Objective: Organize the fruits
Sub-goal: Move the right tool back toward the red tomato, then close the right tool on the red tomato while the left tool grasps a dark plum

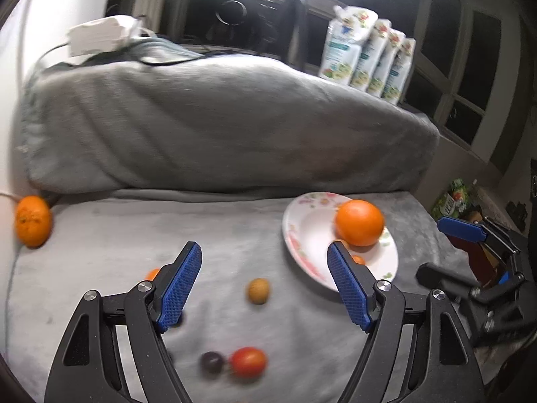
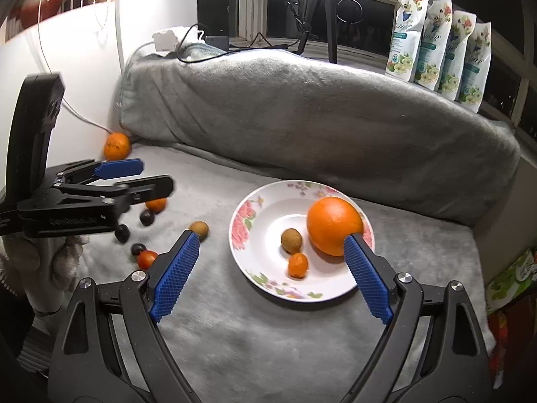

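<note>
Both tongs wide, empty. Left tongs [image 1: 265,288] hover over loose fruit on the grey blanket [image 2: 235,336]: red tomato [image 1: 248,362], dark grape [image 1: 212,362], brown longan [image 1: 258,290]. Right tongs [image 2: 272,275] hover above floral plate [image 2: 255,211] holding big orange [image 2: 334,225], longan, kumquat [image 2: 298,264]. Second orange [image 2: 116,146] far back by wall.

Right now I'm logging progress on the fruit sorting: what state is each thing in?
Left gripper: open, empty.
Right gripper: open, empty.
Plate: upright, holding three fruits.
Big orange: on the plate.
Kumquat: on the plate.
Brown fruit: on the plate.
Far orange: off the plate, by the wall.
Tomato: off the plate, on the blanket.
</note>
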Demonstrator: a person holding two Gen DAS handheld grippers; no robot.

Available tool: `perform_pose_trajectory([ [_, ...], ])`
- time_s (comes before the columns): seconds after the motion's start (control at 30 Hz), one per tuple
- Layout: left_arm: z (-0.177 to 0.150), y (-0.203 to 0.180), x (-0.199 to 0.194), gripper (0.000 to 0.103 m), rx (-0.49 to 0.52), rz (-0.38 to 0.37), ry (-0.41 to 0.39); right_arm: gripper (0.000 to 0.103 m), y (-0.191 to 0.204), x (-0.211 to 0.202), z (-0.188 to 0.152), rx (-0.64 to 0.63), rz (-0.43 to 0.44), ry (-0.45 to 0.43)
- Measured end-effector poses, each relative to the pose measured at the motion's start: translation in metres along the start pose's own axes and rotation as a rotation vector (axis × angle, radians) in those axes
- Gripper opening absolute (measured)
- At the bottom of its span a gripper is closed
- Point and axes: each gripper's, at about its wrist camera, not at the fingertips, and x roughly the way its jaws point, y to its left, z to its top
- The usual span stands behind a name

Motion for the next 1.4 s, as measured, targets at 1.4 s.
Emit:
perform_pose_trajectory([
  [1.4,-0.052,0.092,0.028,0.039,-0.157,-0.005,0.215,0.067,0.099,0.090,-0.030,-0.096,0.362,0.210],
])
